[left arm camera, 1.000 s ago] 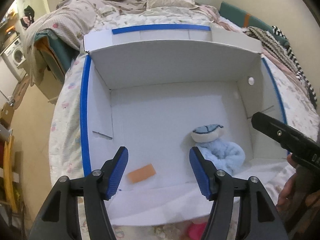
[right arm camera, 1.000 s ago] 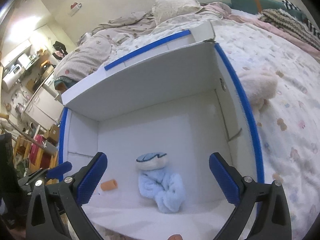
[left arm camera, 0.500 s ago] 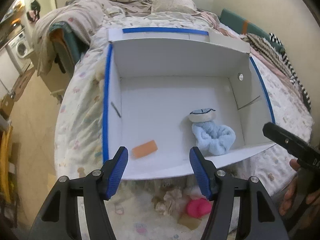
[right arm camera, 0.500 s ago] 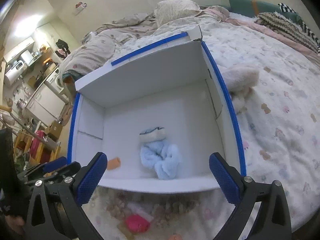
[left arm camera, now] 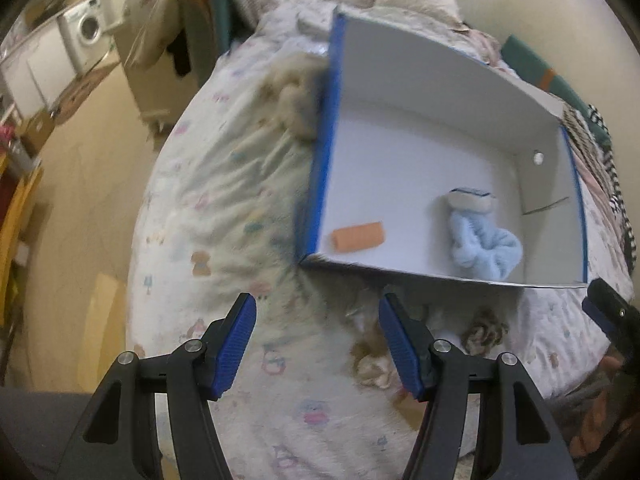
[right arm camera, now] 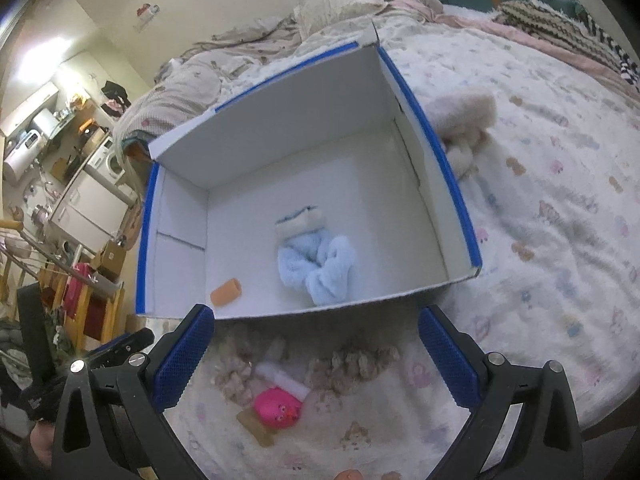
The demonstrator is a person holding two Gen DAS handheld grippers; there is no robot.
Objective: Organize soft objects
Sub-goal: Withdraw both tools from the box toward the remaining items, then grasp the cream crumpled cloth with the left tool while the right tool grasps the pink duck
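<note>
With both grippers' fingers wide and empty, the pink toy, apparently plush, below the box near edge is best pinched mid-body.

A white cardboard box with blue-taped rims sits open on a bed, holding two soft items. A light blue plush with a cream, blue-lined cap lies crumpled on the box floor near the front wall, toward the middle. An orange foam roller lies on its side in the front left corner, apart from the plush. Outside, just before the front wall, a bright pink toy rests on the bedspread among beige fluffy pieces, touching a white tube. A cream plush lies against the box's right outer wall.
</note>
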